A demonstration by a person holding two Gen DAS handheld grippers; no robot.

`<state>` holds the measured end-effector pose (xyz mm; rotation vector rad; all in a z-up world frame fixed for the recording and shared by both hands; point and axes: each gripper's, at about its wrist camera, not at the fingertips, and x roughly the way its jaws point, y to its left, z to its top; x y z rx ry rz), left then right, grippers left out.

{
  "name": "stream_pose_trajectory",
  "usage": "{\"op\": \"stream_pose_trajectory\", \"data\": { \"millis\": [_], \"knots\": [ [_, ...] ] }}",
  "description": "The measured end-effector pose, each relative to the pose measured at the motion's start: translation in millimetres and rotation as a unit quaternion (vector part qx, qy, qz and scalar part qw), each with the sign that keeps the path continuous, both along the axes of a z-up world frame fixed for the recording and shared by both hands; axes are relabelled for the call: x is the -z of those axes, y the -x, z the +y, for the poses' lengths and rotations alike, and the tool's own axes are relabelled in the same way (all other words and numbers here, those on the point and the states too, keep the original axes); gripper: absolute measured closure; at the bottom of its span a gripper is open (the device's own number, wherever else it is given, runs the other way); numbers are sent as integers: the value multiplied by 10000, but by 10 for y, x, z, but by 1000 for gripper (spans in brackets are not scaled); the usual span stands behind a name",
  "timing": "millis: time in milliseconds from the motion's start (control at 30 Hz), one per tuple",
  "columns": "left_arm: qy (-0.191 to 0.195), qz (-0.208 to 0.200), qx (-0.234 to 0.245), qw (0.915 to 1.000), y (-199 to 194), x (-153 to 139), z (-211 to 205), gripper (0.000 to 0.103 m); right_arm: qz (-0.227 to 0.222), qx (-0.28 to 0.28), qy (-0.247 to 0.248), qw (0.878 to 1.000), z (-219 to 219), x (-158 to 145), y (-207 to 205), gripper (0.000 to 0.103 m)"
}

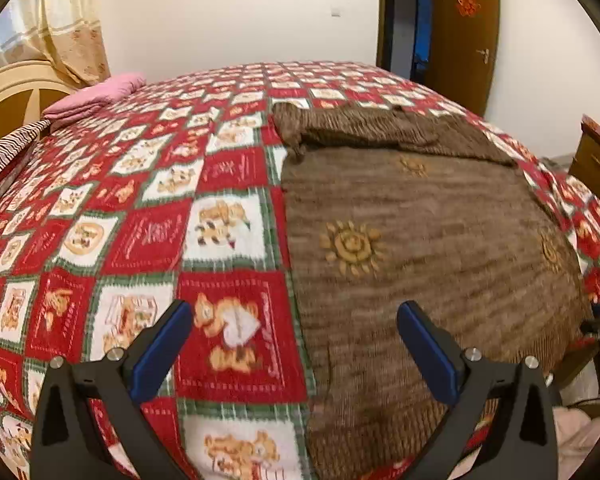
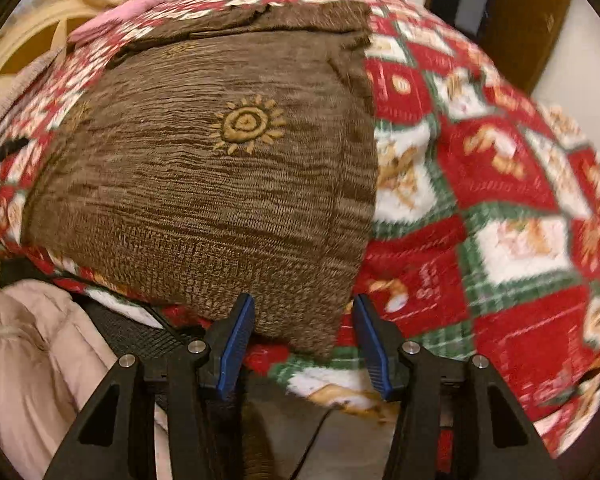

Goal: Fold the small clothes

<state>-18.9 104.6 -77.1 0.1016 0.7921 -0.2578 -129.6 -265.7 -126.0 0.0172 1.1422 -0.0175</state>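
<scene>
Left wrist view: the brown knit sweater (image 1: pixel 420 220) lies flat on the red patchwork bedspread (image 1: pixel 148 200), its far part folded over. The left gripper (image 1: pixel 294 320) hangs over the sweater's left edge, fingers wide apart and empty. The right gripper (image 2: pixel 304 320) straddles the sweater's near ribbed hem corner (image 2: pixel 300 312), fingers apart, not pressing it. A pink pillow (image 1: pixel 96 94) lies by the headboard (image 1: pixel 16 92).
</scene>
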Motion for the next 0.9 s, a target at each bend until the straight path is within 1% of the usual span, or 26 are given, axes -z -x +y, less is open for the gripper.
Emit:
{"op": "stream_pose_trajectory", "data": {
  "millis": [67, 133, 233, 267, 300, 333, 367, 433, 533, 667, 700, 800, 900],
  "knots": [
    [-44, 56, 94, 9999, 62, 44, 16, 0, 39, 193, -50, 9998, -38, 51, -4, 51],
    [-76, 68, 119, 9999, 98, 76, 34, 0, 24, 248, -128, 9996, -42, 61, 2, 50],
    [-28, 165, 52, 9998, 86, 116, 60, 0, 63, 158, -236, 9996, -17, 77, 9, 50],
    [5, 188, 32, 9998, 77, 114, 64, 0, 73, 141, -299, 9994, -26, 87, 13, 52],
    [41, 195, 19, 9998, 73, 103, 71, 0, 87, 121, -372, 9992, -49, 97, 24, 58],
    [103, 175, 8, 9998, 70, 82, 83, 0, 100, 107, -429, 9990, -63, 92, 39, 83],
    [140, 145, 1, 9998, 74, 64, 91, 0, 154, 95, -569, 9982, -93, 104, 49, 93],
    [158, 93, -25, 9998, 81, 42, 109, 0, 184, 178, -869, 9959, -176, 131, 56, 94],
    [186, 48, -109, 9998, 74, 14, 156, 0, 178, 171, -1129, 9933, -253, 88, 60, 95],
    [353, 68, -166, 9992, 29, -19, 250, 0, -89, 65, -1958, 9806, -319, -158, 7, 96],
    [352, 63, -184, 9992, 16, -25, 268, 0, -170, 19, -2058, 9784, -322, -225, -21, 96],
    [286, 24, -244, 9993, -8, -41, 312, 0, -491, -49, -2470, 9678, -356, -464, -301, 96],
    [218, -40, -313, 9993, -5, -76, 397, 0, -780, 106, -2556, 9636, -460, -593, -689, 96]
  ]
}}
